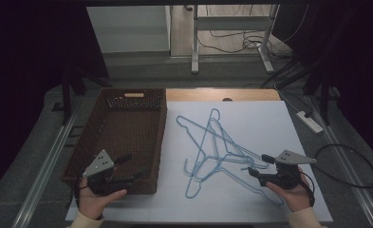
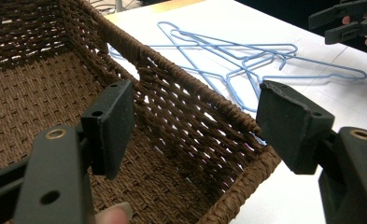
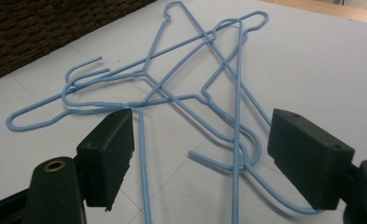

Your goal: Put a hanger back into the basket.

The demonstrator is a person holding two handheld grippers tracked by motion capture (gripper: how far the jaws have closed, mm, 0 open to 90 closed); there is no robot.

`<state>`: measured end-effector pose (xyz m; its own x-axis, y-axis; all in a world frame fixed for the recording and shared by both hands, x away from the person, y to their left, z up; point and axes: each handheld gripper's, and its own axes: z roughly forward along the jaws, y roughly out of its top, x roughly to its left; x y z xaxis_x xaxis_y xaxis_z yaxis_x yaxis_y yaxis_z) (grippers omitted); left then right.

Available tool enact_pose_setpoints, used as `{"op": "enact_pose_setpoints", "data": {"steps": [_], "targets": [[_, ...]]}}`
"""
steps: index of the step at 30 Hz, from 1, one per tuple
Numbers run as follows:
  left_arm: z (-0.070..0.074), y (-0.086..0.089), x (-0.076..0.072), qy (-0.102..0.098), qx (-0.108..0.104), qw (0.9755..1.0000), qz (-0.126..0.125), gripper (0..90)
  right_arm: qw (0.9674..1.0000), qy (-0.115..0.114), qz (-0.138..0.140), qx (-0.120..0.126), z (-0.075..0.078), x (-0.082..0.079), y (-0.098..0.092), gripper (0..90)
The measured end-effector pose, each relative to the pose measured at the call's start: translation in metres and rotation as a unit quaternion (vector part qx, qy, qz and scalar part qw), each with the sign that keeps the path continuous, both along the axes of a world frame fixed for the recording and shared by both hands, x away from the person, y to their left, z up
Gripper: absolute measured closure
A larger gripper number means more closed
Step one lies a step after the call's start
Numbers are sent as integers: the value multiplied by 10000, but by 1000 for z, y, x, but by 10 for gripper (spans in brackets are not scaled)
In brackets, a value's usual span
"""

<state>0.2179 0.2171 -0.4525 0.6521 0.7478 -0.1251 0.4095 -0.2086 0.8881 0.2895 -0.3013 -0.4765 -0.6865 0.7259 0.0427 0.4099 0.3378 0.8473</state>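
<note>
Blue wire hangers (image 1: 217,147) lie tangled mid-frame on the white sheet (image 1: 269,118), bare sheet above and right. The right gripper (image 1: 261,165), jaws apart, hovers at their lower-right edge; the left gripper (image 1: 132,166), jaws apart, sits over the basket's (image 1: 161,133) near corner, lower left.

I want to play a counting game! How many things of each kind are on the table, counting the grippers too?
Blue wire hangers: 3, as far as the tangle shows
Brown woven basket: 1
Grippers: 2, the left gripper and the right gripper
Total: 6
</note>
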Motion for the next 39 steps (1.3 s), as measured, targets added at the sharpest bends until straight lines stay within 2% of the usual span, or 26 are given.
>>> {"op": "enact_pose_setpoints", "data": {"steps": [25,32,39], "targets": [[-1,2,2,19,-61,10000,-7,293,10000,51,10,-33,-1,2,-1,241],[-1,2,2,11,-55,10000,4,293,9999,55,69,-148,2,3,1,241],[0,-1,1,-20,-19,10000,-36,294,9985,157,212,-478,7,0,11,237]]}}
